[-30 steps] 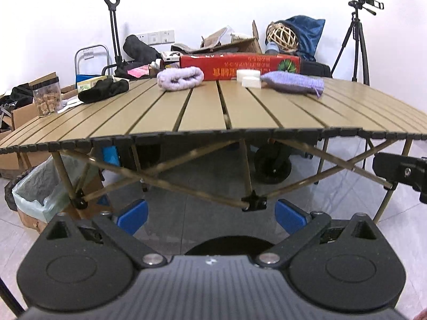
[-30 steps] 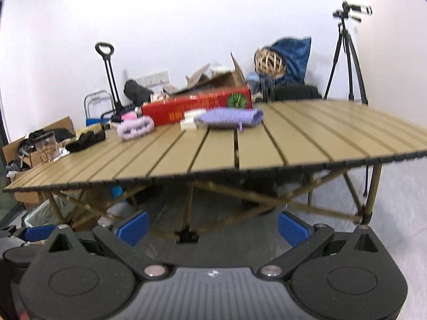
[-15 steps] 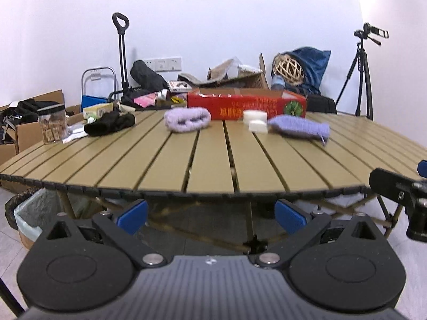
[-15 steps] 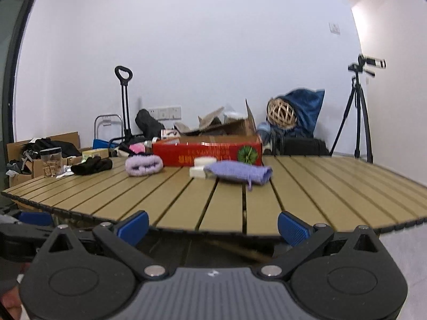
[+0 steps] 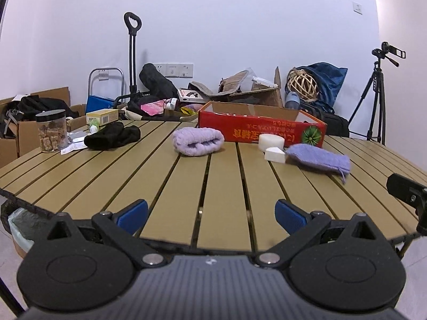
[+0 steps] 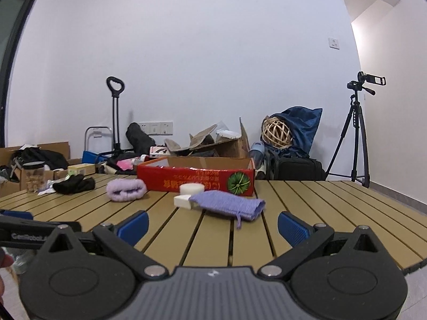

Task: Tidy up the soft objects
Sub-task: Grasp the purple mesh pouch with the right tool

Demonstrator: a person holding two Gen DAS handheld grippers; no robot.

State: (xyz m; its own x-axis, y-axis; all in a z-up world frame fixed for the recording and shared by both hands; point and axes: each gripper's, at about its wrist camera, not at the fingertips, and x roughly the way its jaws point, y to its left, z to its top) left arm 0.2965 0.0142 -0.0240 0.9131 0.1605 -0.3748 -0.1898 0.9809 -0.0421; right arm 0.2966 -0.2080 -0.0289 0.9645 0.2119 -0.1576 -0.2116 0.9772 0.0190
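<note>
Both grippers, left gripper (image 5: 211, 214) and right gripper (image 6: 212, 225), gape wide, empty, above the slatted table (image 5: 226, 186).

Both claws, left claw (image 5: 210, 214) and right claw (image 6: 212, 225), have risen from below the table (image 5: 218, 186) edge to above it.

The tan slatted counter (image 5: 218, 186) has dark gaps between its slats. On it lie a fluffy lilac rolled towel (image 5: 198, 142), a knitted lavender pouch (image 5: 319, 158), two white sponges (image 5: 271, 141), a black fabric bundle (image 5: 112, 139) and a red cardboard box (image 5: 263, 131) with a green round print. Each black claw (image 5: 210, 214) (image 6: 212, 225) carries blue finger pads (image 6: 292, 228).
</note>
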